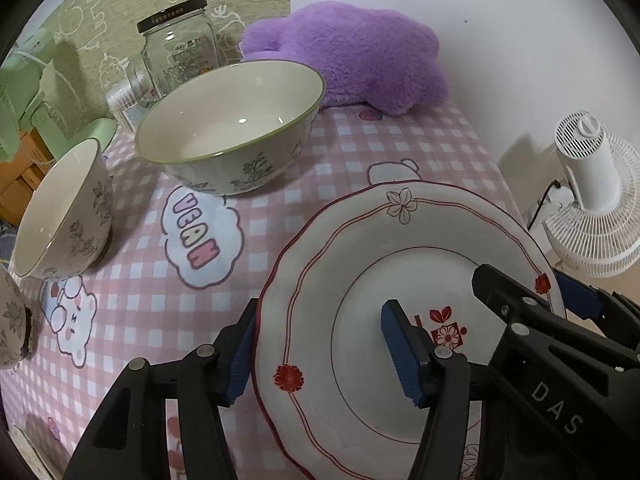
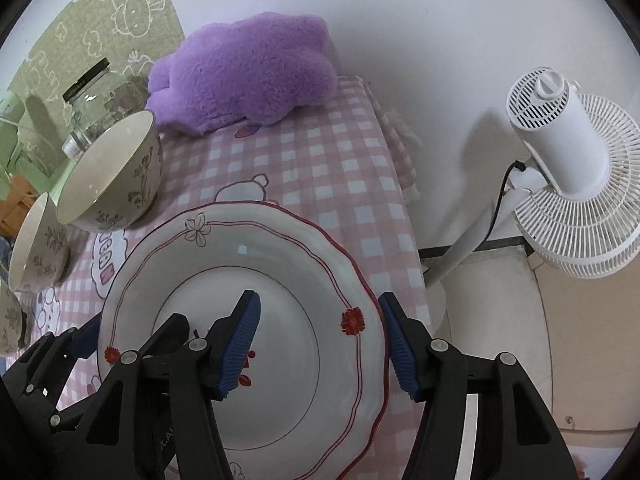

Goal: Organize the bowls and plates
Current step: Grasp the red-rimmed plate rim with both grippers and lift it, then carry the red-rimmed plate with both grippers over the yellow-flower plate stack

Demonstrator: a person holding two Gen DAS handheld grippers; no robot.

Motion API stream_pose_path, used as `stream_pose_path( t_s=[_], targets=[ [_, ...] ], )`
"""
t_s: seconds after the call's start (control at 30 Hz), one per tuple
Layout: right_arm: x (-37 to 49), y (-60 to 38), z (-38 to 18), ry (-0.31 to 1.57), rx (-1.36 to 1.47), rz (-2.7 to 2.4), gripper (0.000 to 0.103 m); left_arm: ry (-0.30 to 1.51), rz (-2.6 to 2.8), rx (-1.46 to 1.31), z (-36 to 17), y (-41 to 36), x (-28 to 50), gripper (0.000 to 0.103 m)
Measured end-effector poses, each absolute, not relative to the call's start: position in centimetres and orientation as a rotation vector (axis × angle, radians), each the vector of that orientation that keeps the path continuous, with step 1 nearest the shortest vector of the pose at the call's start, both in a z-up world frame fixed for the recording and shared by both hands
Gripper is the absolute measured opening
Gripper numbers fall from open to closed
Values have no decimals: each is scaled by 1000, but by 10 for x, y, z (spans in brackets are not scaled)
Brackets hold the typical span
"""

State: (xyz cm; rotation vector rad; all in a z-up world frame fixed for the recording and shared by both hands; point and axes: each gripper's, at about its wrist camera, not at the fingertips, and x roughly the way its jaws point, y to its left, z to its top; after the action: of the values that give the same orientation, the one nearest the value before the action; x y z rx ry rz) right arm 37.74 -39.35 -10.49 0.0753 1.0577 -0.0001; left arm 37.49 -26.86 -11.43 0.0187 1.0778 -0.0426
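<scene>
A white plate with red rim and flowers [image 1: 384, 272] lies on the pink checked tablecloth; it also shows in the right wrist view [image 2: 224, 256]. My left gripper [image 1: 320, 354] is open and straddles the plate's left rim, one finger outside, one over the plate. My right gripper [image 2: 320, 344] is open and straddles the plate's right rim. A large floral bowl [image 1: 232, 120] stands behind the plate, also in the right wrist view [image 2: 108, 172]. A smaller floral bowl [image 1: 60, 212] stands to its left. A third bowl [image 1: 10, 316] is cut off at the left edge.
A purple plush [image 1: 348, 52] lies at the back of the table. A glass jar with black lid [image 1: 180, 40] stands at the back left. A white fan [image 2: 572, 184] stands on the floor right of the table edge [image 2: 408, 216].
</scene>
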Motion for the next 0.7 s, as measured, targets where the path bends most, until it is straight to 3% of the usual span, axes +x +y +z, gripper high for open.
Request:
stream_pose_path(
  t_s=[0.7],
  targets=[
    [277,-317,-93,1134,62,44,64,1130,-3,22,-96,-193,267,61]
  ],
)
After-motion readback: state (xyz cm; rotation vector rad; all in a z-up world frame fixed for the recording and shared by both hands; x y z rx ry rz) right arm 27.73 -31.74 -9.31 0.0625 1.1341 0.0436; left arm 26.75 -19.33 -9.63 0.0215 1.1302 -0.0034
